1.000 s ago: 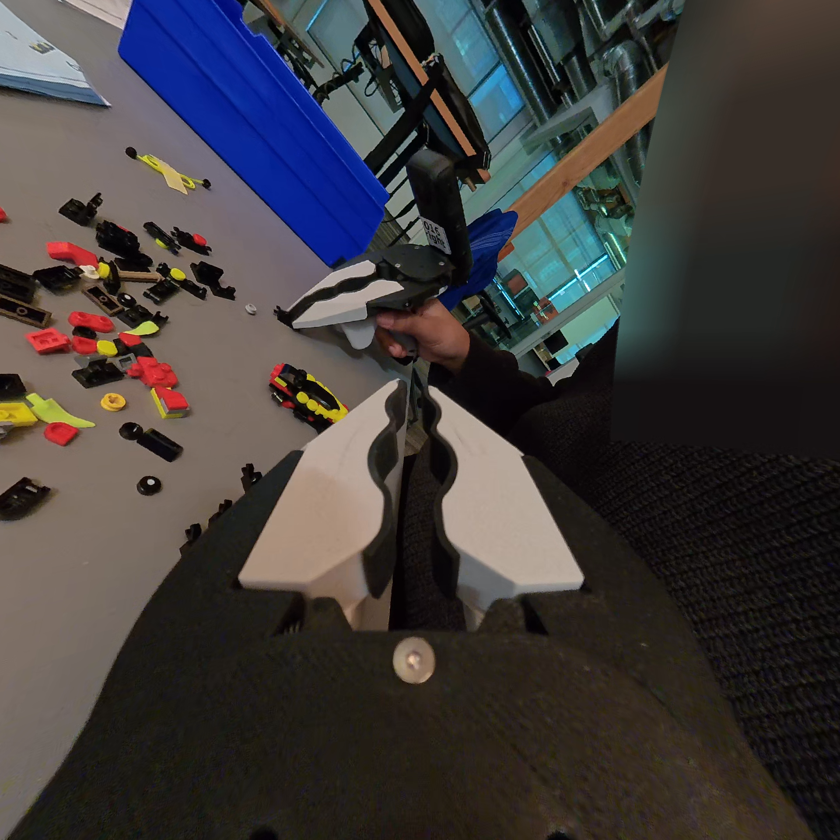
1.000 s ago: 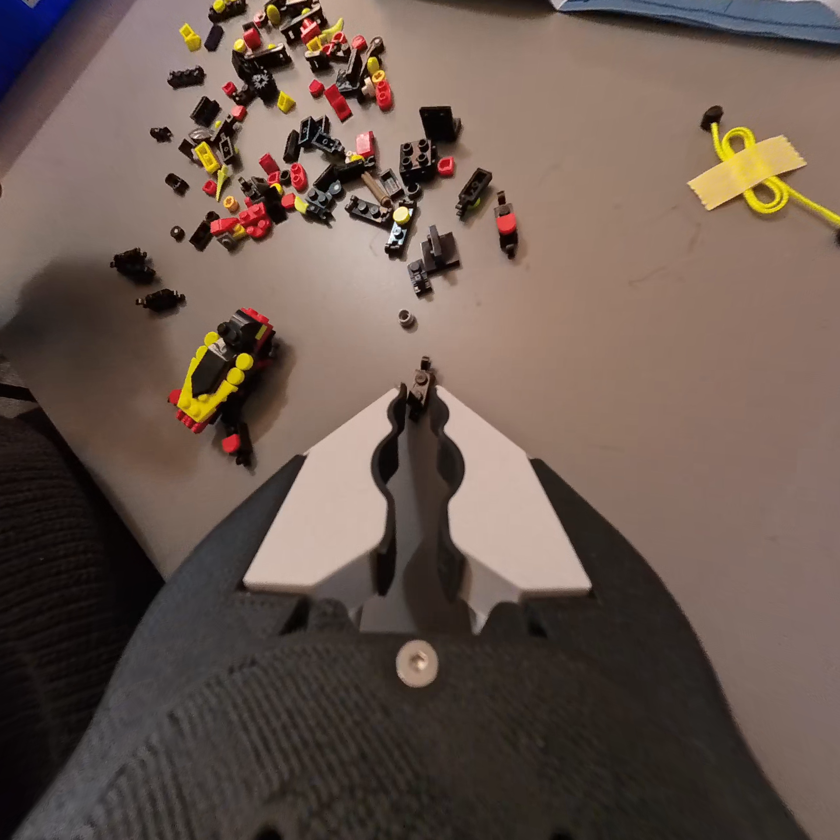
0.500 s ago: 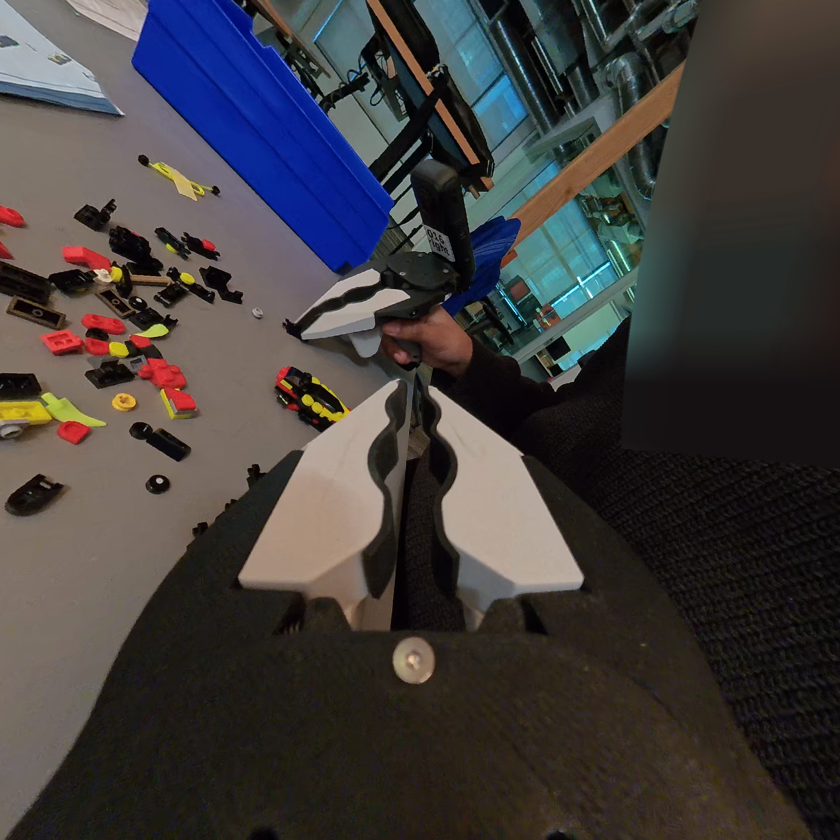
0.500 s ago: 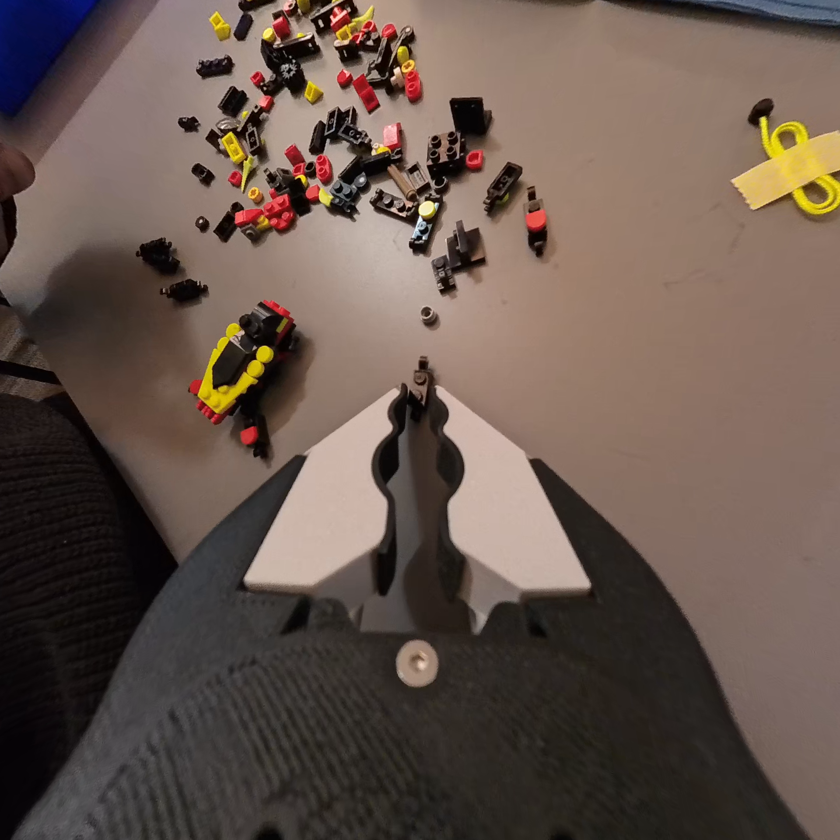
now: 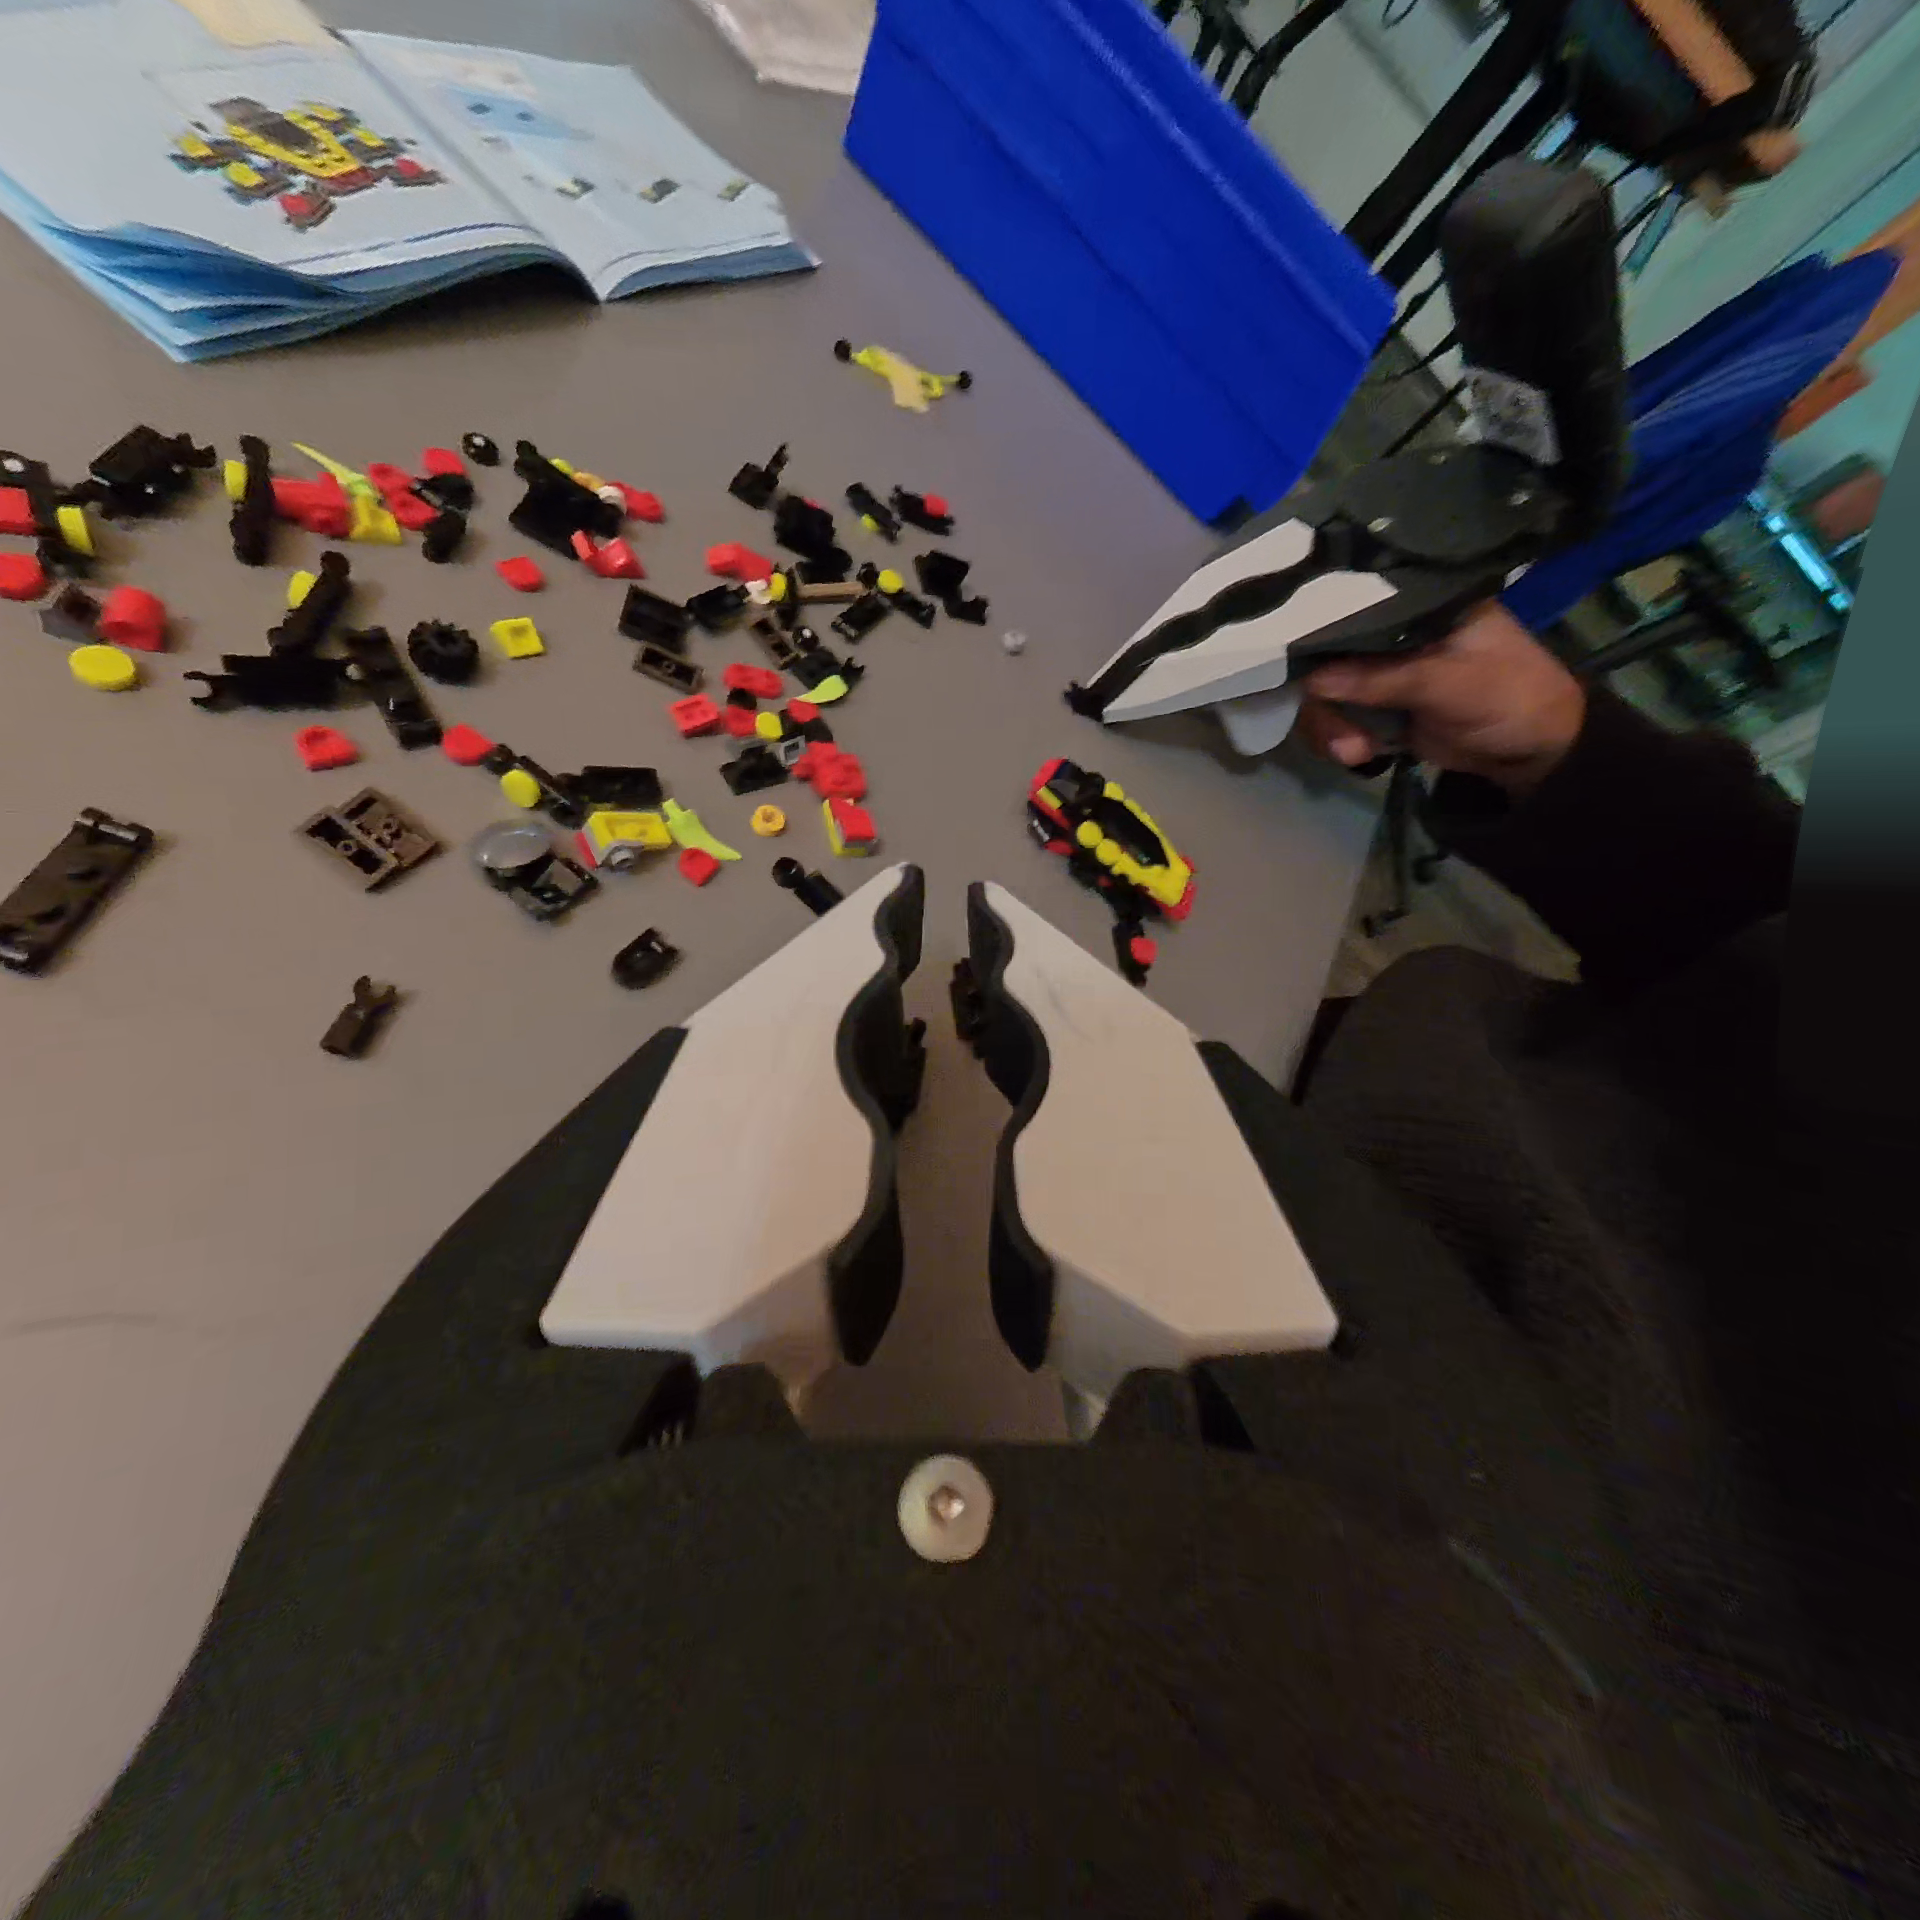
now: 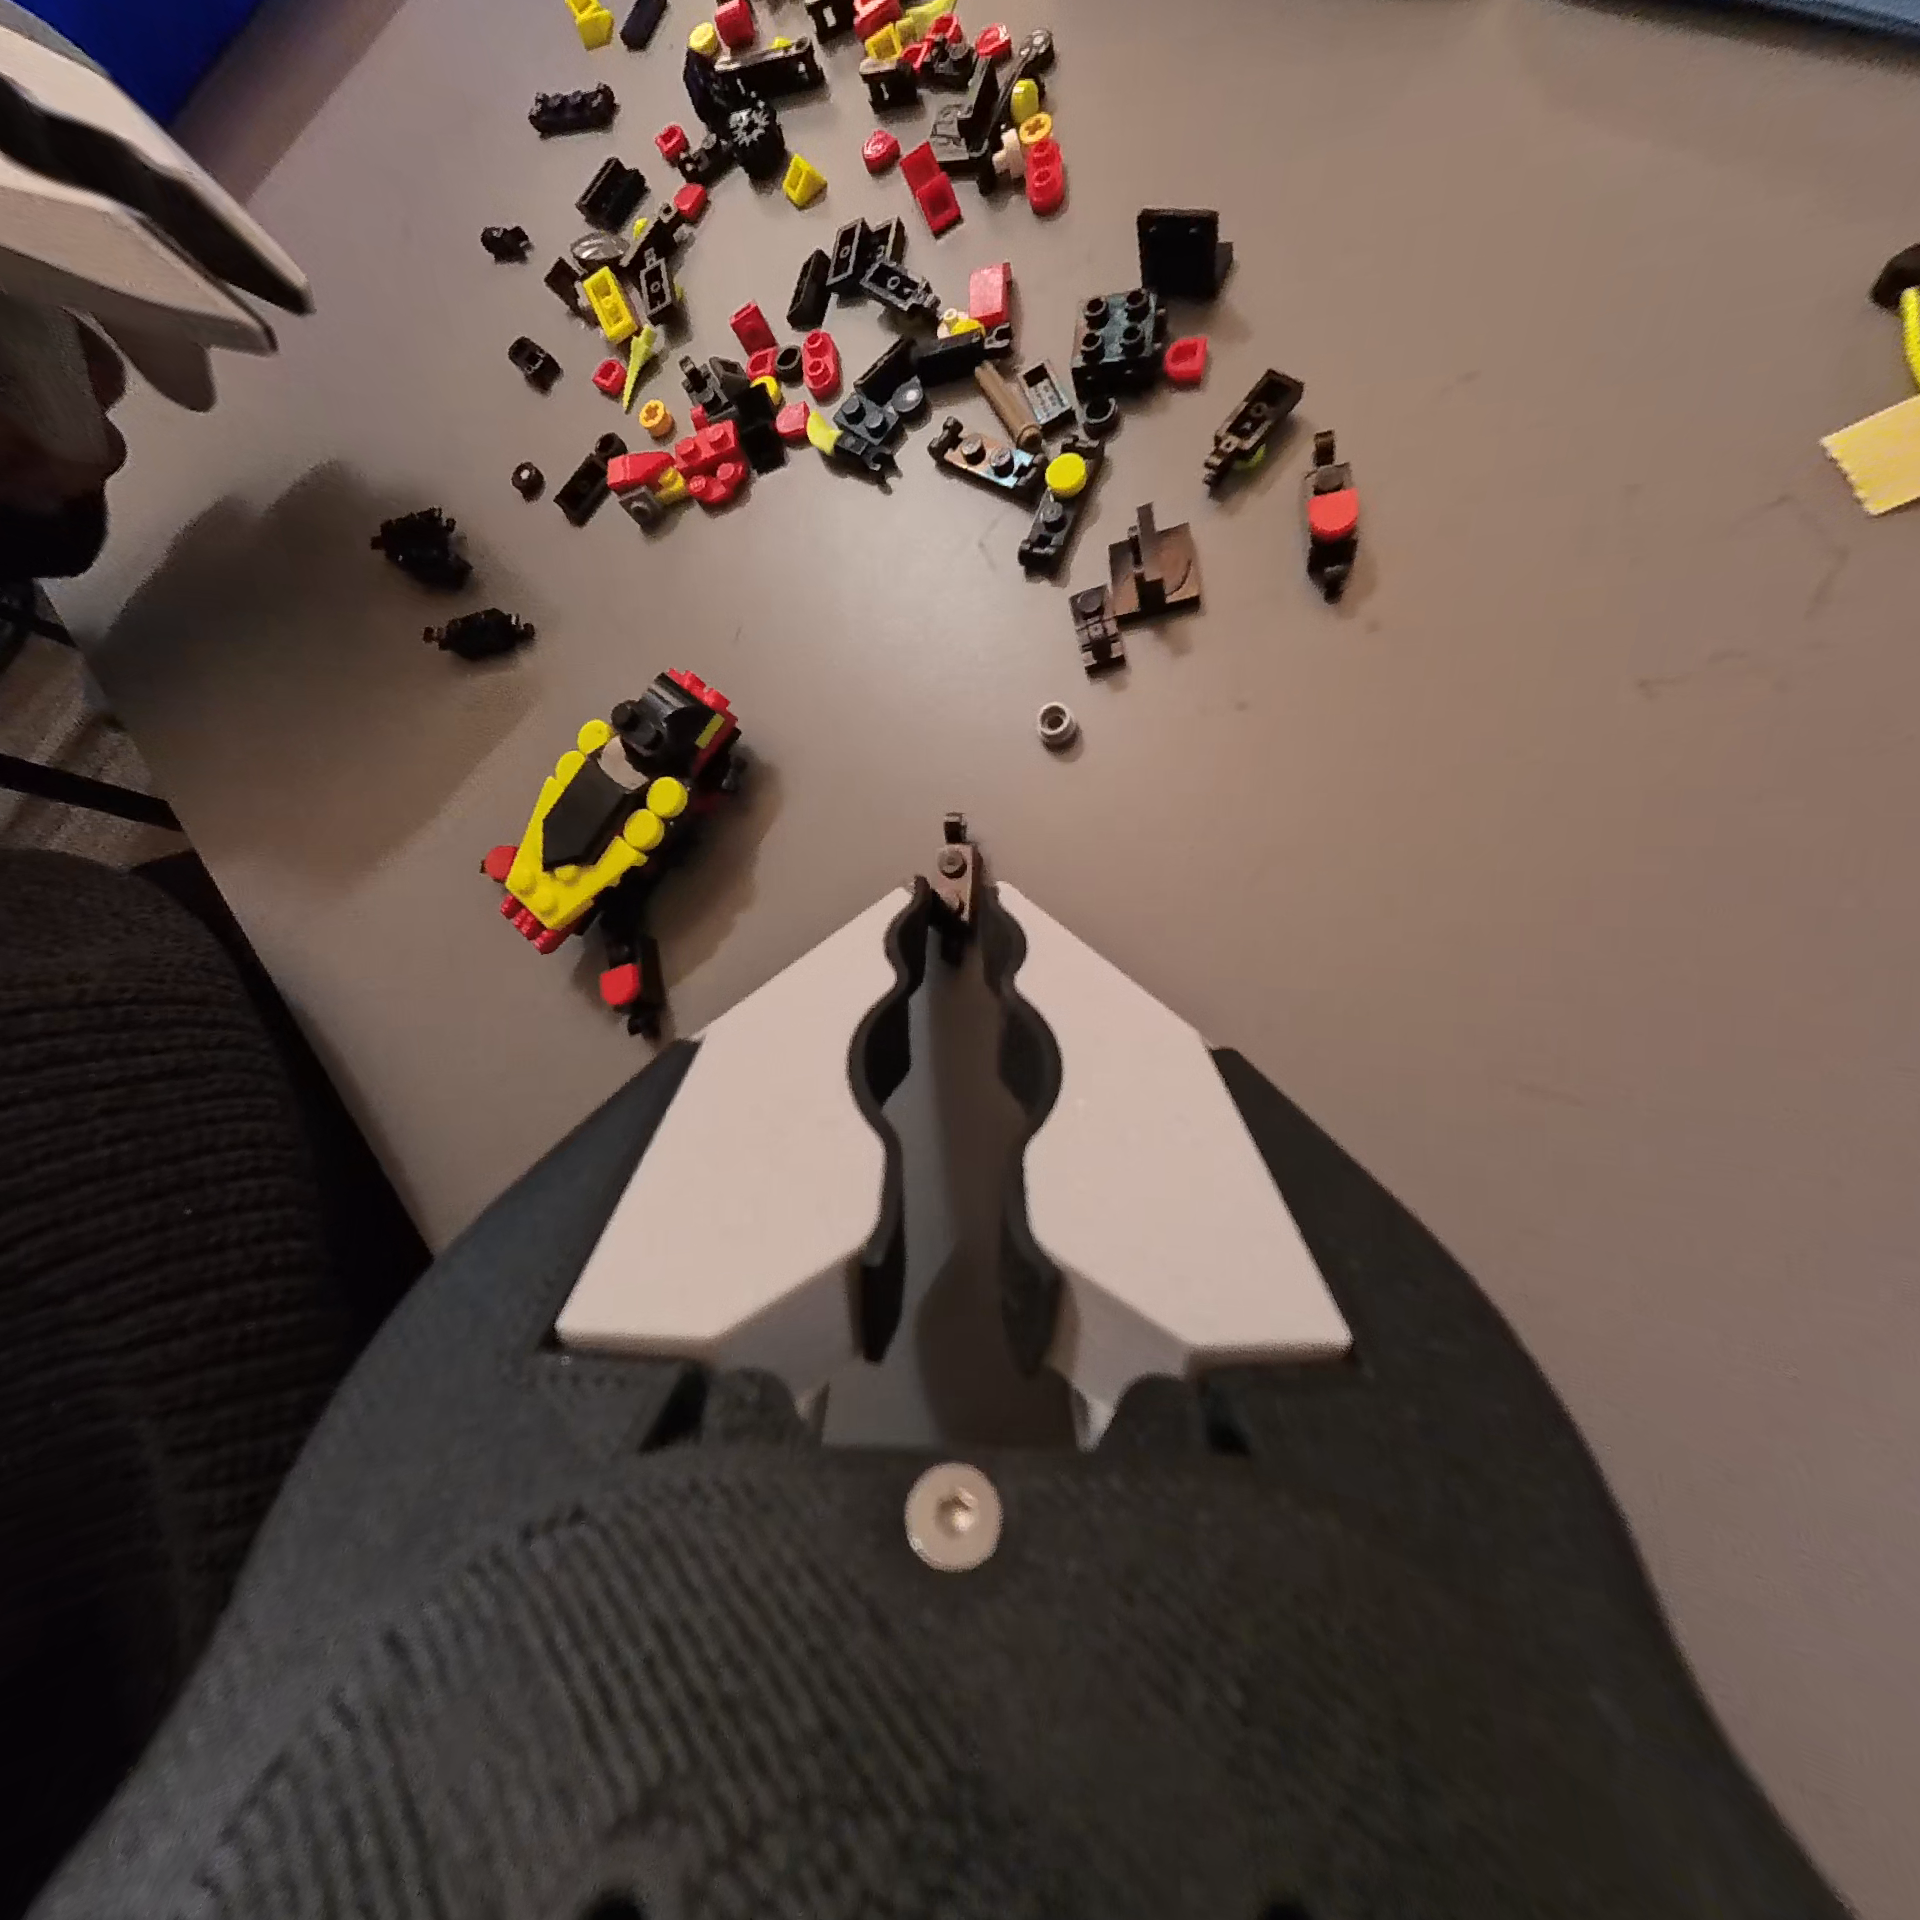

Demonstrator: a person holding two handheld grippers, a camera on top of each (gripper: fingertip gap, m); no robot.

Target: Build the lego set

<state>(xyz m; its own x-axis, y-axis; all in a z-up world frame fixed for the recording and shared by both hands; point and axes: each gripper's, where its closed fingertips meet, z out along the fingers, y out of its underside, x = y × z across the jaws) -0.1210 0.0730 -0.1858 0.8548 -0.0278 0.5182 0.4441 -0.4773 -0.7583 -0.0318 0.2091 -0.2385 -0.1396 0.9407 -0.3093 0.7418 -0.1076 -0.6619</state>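
Right hand-held gripper clamps a small black piece; left hand-held gripper apart.

Your right gripper is closed on a small dark brick piece, which projects past the fingertips above the grey counter. A grey round stud lies just ahead on the counter. To the left sits a yellow, black and red brick model. A scatter of loose bricks lies farther ahead. The other gripper enters at the upper left edge.
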